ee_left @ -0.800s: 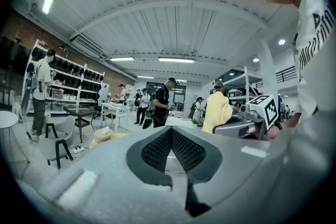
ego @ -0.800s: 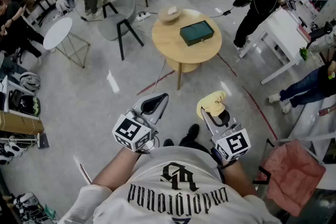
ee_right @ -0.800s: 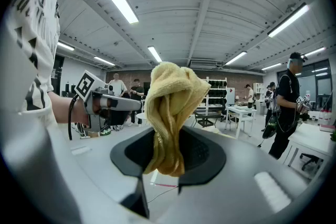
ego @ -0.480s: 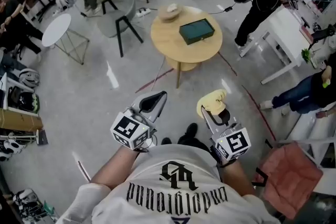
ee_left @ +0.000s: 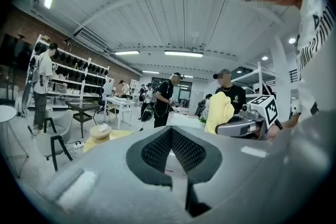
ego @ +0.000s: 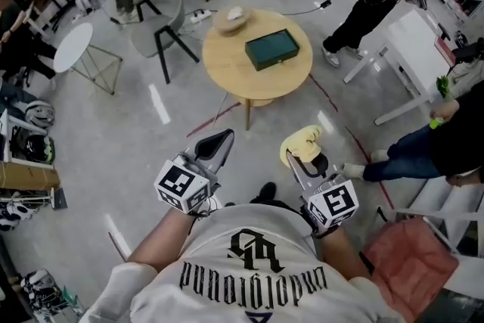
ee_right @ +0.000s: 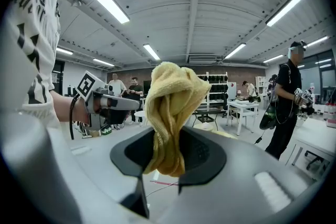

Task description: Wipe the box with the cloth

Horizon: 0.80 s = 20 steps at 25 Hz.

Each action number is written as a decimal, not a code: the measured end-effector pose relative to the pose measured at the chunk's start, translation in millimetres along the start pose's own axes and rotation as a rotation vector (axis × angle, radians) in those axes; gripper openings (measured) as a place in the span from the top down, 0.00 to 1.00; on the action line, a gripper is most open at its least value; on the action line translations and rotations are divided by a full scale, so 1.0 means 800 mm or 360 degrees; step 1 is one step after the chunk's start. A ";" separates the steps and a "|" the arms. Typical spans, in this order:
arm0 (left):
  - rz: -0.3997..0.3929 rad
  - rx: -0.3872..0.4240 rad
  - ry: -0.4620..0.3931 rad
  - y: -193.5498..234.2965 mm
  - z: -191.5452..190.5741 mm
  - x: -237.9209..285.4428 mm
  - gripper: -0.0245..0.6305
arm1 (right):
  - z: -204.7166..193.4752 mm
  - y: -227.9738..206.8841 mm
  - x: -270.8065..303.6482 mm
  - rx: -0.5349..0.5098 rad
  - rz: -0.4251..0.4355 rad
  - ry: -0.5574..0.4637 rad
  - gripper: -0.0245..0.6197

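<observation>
A dark green box (ego: 271, 49) lies flat on the round wooden table (ego: 227, 68) ahead of me in the head view. My right gripper (ego: 297, 157) is shut on a bunched yellow cloth (ego: 300, 145), which stands up out of the jaws (ee_right: 169, 113) in the right gripper view. My left gripper (ego: 219, 141) is shut with nothing in it, its jaws pressed together (ee_left: 173, 152). Both grippers hang over the floor, well short of the table. The yellow cloth (ee_left: 219, 112) also shows at the right of the left gripper view.
A pale round object (ego: 230, 17) sits at the table's far edge. A grey chair (ego: 161, 26) and a small white round table (ego: 73, 47) stand to the left. People stand by a white table (ego: 408, 41) at the right. A pink seat (ego: 408, 265) is near my right side.
The round table and box have slid lower and left in the head view and look a little nearer. A person at the right has stepped in toward my right gripper. Both grippers keep their pose.
</observation>
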<state>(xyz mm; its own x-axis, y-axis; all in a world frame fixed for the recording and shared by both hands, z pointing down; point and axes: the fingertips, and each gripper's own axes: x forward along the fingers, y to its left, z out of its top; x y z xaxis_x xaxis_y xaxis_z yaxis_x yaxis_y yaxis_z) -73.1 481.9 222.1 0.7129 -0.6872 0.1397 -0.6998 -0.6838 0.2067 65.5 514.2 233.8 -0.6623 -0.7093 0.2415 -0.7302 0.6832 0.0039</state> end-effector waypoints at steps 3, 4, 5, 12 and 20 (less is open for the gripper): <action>0.0039 -0.0008 0.0019 0.009 0.004 0.044 0.95 | 0.005 -0.047 0.005 -0.0019 0.0032 0.0002 0.76; 0.0054 -0.0014 0.0017 0.011 0.007 0.055 0.95 | 0.007 -0.059 0.006 -0.0025 0.0046 0.0005 0.76; 0.0070 -0.0019 0.0014 0.012 0.008 0.066 0.95 | 0.007 -0.069 0.006 -0.0030 0.0060 0.0009 0.76; 0.0112 -0.0030 0.0043 0.021 -0.003 0.135 0.95 | -0.019 -0.138 0.013 0.0005 0.0080 0.0047 0.76; 0.0089 -0.0085 0.0077 0.077 -0.012 0.205 0.95 | -0.031 -0.193 0.062 0.0051 0.0048 0.0089 0.76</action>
<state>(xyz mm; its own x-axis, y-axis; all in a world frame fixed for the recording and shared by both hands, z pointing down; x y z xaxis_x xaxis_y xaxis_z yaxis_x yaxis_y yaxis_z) 1.0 329.3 267.0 0.6751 -0.7104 0.1988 -0.7360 -0.6299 0.2483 149.6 377.3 269.0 -0.6742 -0.6772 0.2947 -0.7159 0.6974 -0.0351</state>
